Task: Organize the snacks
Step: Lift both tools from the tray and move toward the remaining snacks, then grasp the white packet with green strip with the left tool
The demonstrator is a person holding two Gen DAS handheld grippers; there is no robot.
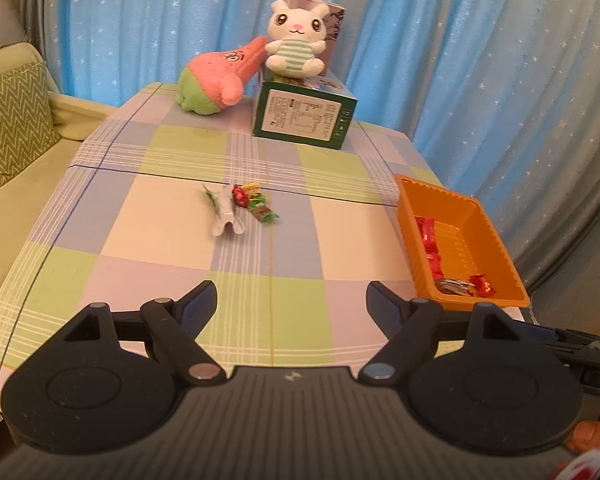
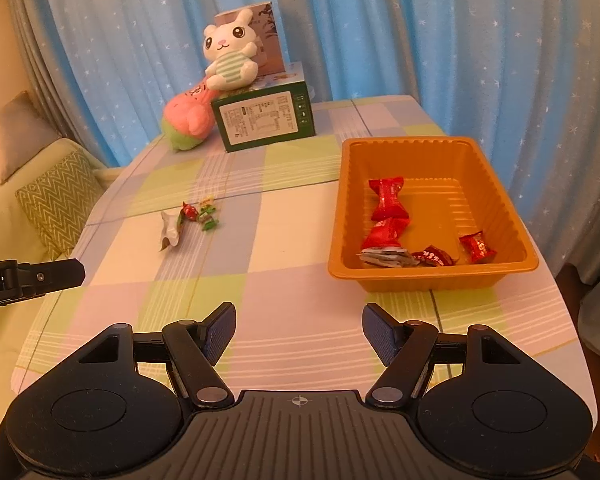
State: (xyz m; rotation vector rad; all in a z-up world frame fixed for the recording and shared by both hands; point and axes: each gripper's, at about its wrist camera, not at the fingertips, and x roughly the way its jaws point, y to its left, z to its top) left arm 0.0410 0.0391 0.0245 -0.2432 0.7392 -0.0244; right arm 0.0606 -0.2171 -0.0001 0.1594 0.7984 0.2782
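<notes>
With several candies already lying in the tray [image 2: 496, 204] at right of frame, both the left gripper [image 1: 290, 304] and right gripper [image 2: 298, 326] are hovering spread wide and empty, so the next move is probably reaching mid-frame for the loose snacks [image 1: 244, 202] on the table [image 1: 160, 220].

Home living room: a cushioned sofa [image 1: 16, 92], starred curtains [image 1: 460, 60] and plush toys [image 1: 296, 40] are surrounding the checked-cloth bench [image 1: 180, 220].

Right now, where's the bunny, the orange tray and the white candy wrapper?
bunny [image 1: 296, 36]: left wrist view, on its face.
orange tray [image 2: 432, 278]: right wrist view, on its near wall.
white candy wrapper [image 2: 169, 232]: right wrist view, on its middle.
</notes>
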